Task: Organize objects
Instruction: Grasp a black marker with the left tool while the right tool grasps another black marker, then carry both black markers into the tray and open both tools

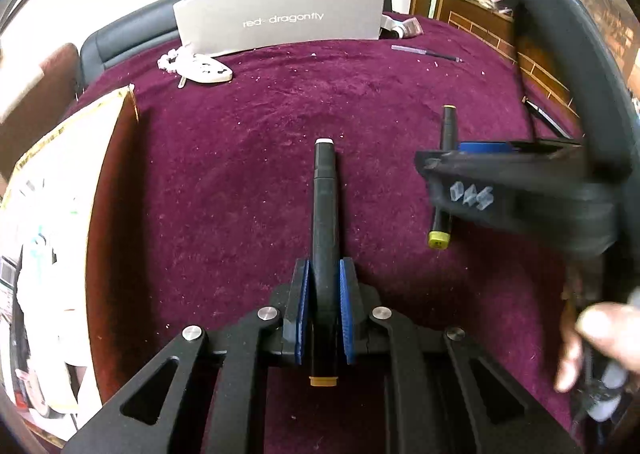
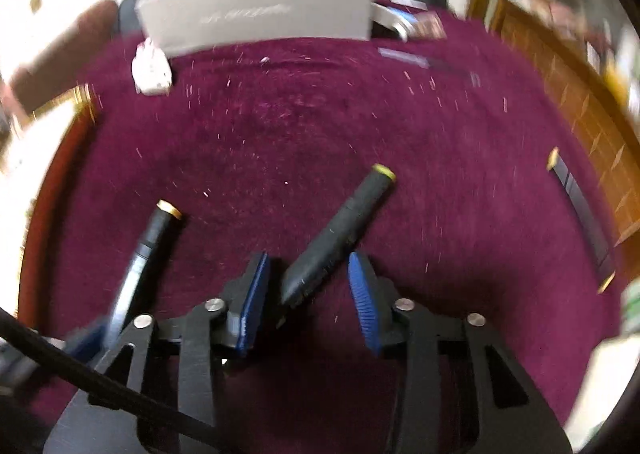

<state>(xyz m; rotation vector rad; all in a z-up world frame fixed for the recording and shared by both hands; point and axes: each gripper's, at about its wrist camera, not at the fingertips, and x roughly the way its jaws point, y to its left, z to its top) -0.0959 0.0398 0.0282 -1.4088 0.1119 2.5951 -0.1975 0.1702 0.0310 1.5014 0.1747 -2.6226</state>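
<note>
My left gripper (image 1: 324,274) is shut on a black marker (image 1: 325,213) that lies along its fingers, white tip far, orange end near, just above the maroon cloth (image 1: 240,173). The blurred right wrist view shows a second black marker (image 2: 340,230) with a yellow end. It lies slanted on the cloth between the blue pads of my right gripper (image 2: 308,270). Its near end sits by the left pad, and the right pad (image 2: 362,294) stands a little off it. That same yellow-ended marker (image 1: 440,230) shows under the right gripper in the left wrist view.
A grey box (image 1: 280,17) stands at the back, with a white object (image 1: 208,71) in front of it. A thin pen (image 1: 428,53) lies at the far right. Another black pen (image 2: 580,213) lies near the cloth's right edge. A gold-edged box (image 1: 60,181) borders the left side.
</note>
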